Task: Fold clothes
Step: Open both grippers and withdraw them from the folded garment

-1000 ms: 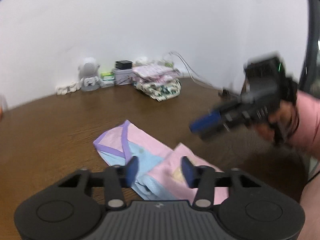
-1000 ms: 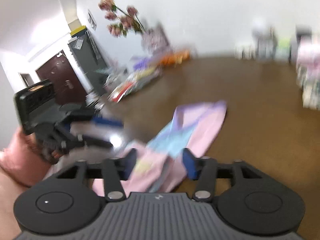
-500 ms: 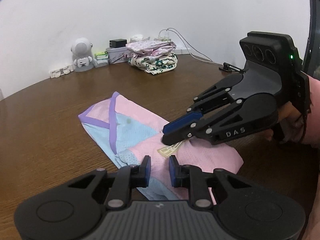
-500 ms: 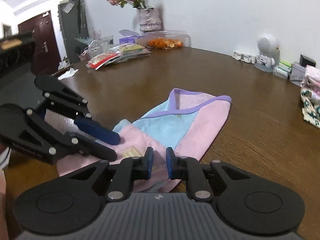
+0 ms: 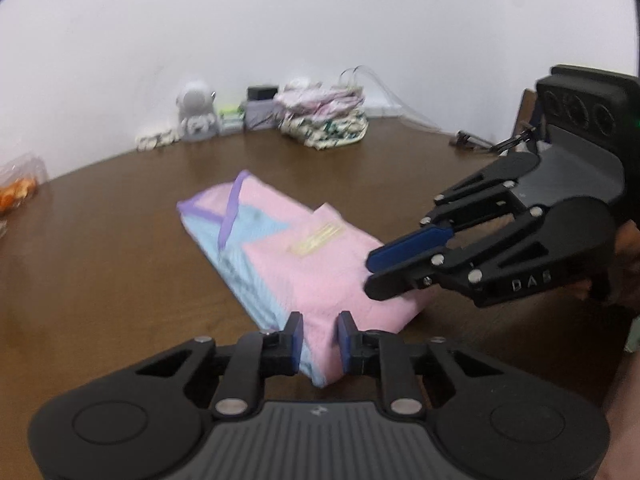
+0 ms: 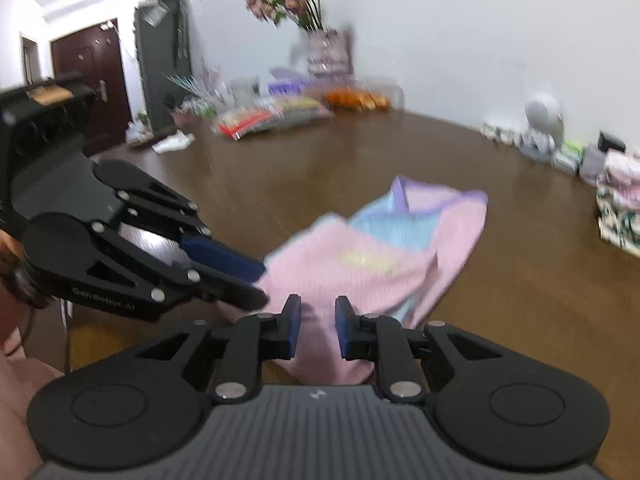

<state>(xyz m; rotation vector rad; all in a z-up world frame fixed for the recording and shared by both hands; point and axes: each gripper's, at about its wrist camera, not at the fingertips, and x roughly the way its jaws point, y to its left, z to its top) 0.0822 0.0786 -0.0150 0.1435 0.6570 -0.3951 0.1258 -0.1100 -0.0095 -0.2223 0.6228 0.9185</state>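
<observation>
You are in a home: a brown tabletop [image 6: 360,152], vase of flowers [image 6: 326,54], dark entry door [image 6: 90,80], snack packets [image 6: 272,118].

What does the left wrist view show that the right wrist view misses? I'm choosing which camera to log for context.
Only the left wrist view: the cables against the wall and the yellow label seen sharply. Only the right wrist view: the flower vase, dark door and snack packets. Both: the pink and blue garment on the brown table, the folded clothes stack, the white robot figurine, and both grippers.
</observation>
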